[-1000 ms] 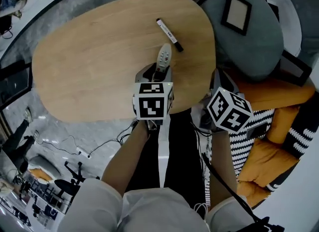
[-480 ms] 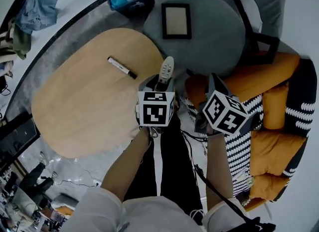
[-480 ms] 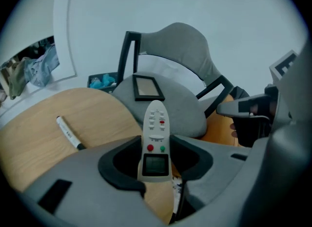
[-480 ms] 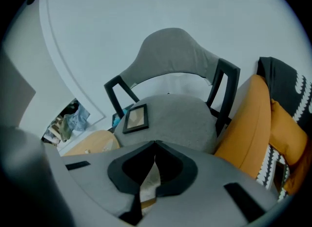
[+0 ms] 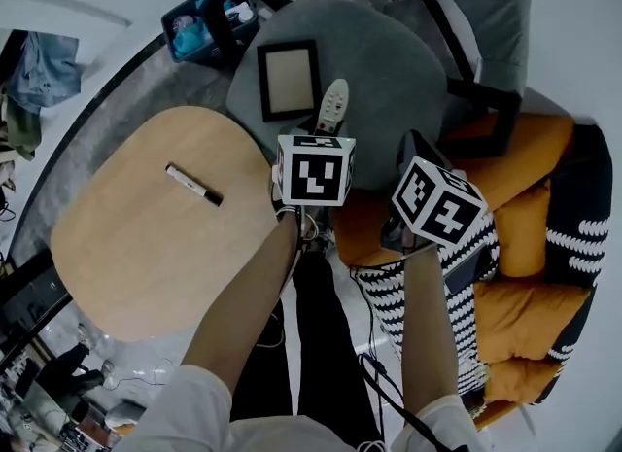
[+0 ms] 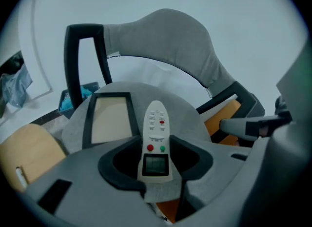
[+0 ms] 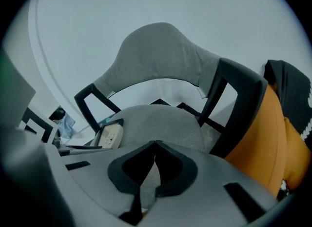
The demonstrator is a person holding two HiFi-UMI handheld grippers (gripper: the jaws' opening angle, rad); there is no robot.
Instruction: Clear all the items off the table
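Over the round seat of a grey upholstered chair [image 5: 389,61], my left gripper [image 6: 156,158] was clenched on a white remote control [image 6: 156,123]; its dark moulded pads [image 6: 118,166] pressed on either side of the remote's lower end, where a small dark screen sat in a square bezel; the rounded button end stuck out past my fingertips, above the fabric and just beside a picture frame [image 5: 289,81] lying flat on the seat. One red and one green round button showed above the screen, with a red key among pale ones higher up; the small print by the keys was too blurred to read. My right gripper [image 7: 154,147] was closed on nothing, its two black tips meeting over the same grey cushion; each gripper carried a cube of black-and-white square markers, which bore patterns and no words. The frame was a black rectangle round a plain cream panel. A marker [image 5: 193,185], white-barrelled with a black cap, lay on the pale wood-grain table [image 5: 126,236], an oval slab with rounded edges, well apart from both grippers; any label on it was too small to read. Orange cushions [image 5: 525,217] and a black-and-white striped fabric [image 5: 578,246] filled the sofa to my right; a blue crate [image 5: 199,22] stood on the floor beyond the table.
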